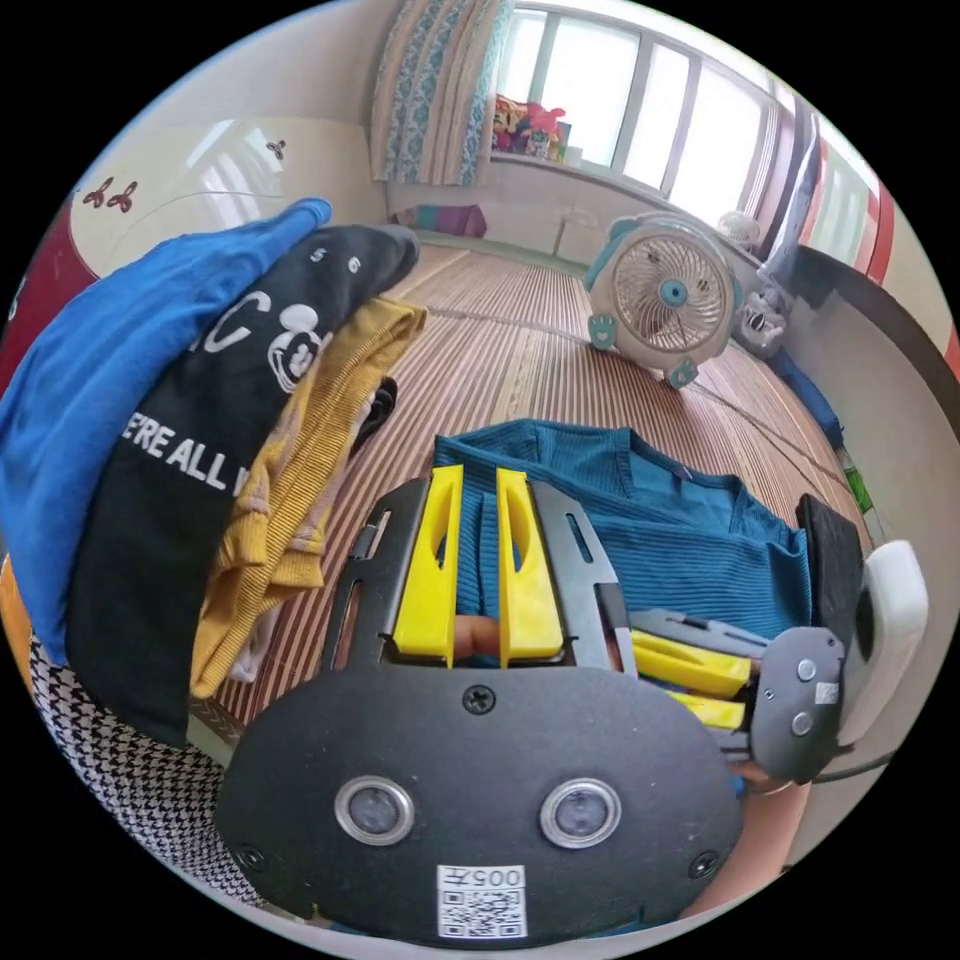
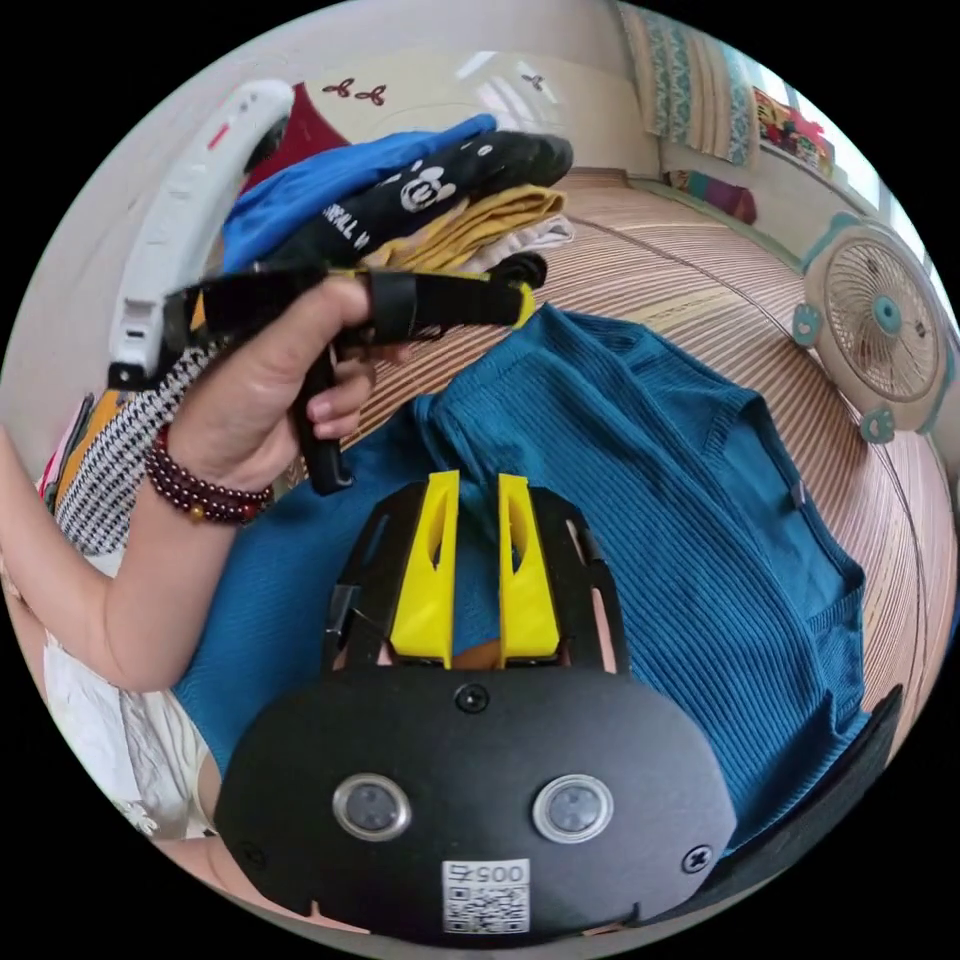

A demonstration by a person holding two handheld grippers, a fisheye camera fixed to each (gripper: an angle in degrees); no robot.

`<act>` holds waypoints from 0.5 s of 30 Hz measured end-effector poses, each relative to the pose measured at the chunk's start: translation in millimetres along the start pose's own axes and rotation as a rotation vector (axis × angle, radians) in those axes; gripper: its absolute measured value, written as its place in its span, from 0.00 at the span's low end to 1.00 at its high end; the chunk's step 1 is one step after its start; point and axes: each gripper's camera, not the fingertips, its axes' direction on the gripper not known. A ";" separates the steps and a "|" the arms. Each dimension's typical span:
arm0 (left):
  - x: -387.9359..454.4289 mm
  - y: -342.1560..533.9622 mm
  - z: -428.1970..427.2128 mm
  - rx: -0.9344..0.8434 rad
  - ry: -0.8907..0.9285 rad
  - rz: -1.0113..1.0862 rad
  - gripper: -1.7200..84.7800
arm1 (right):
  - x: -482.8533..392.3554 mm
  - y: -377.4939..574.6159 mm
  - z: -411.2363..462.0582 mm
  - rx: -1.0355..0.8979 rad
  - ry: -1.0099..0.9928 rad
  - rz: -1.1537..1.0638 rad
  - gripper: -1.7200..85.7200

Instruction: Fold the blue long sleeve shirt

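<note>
Where the left gripper view begins at its left edge, a pile of clothes [image 1: 200, 430] rises: bright blue cloth uppermost, a black printed garment under it, mustard-yellow ribbed cloth below, and black-and-white houndstooth fabric [image 1: 130, 760] at the base. Surface: a striped reed mat [image 1: 520, 340], tan and brown, running back to a pale wall. Centre: the left gripper [image 1: 480, 560], yellow jaws nearly parallel with a narrow gap between, a fold of the blue long sleeve shirt [image 1: 680, 540] showing in that gap; whether the jaws pinch it cannot be told. Behind, a patterned curtain [image 1: 440, 90] beside a wide bright window [image 1: 640, 110], toys on its sill. Right of centre: a pale teal-trimmed fan [image 1: 665, 295] standing on the mat.

Right gripper view, left side: a hand [image 2: 260, 390] with a beaded bracelet holding the other tool's handle. Centre: the right gripper [image 2: 472, 560], jaws likewise close-set over the shirt [image 2: 650, 500], grasp not determinable. The shirt lies spread on the mat [image 2: 700, 290], neckline toward the fan [image 2: 880, 325] at far right
</note>
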 end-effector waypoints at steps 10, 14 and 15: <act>13.4 -6.4 29.5 -0.184 -0.033 0.102 0.08 | 48.4 50.5 -58.3 0.236 0.077 0.311 0.07; 11.8 -3.0 13.5 -0.128 -0.007 0.127 0.06 | 49.5 65.4 -68.9 0.263 0.135 0.377 0.07; 12.1 -1.1 4.3 -0.091 0.003 0.136 0.06 | 49.8 67.6 -70.5 0.266 0.143 0.389 0.07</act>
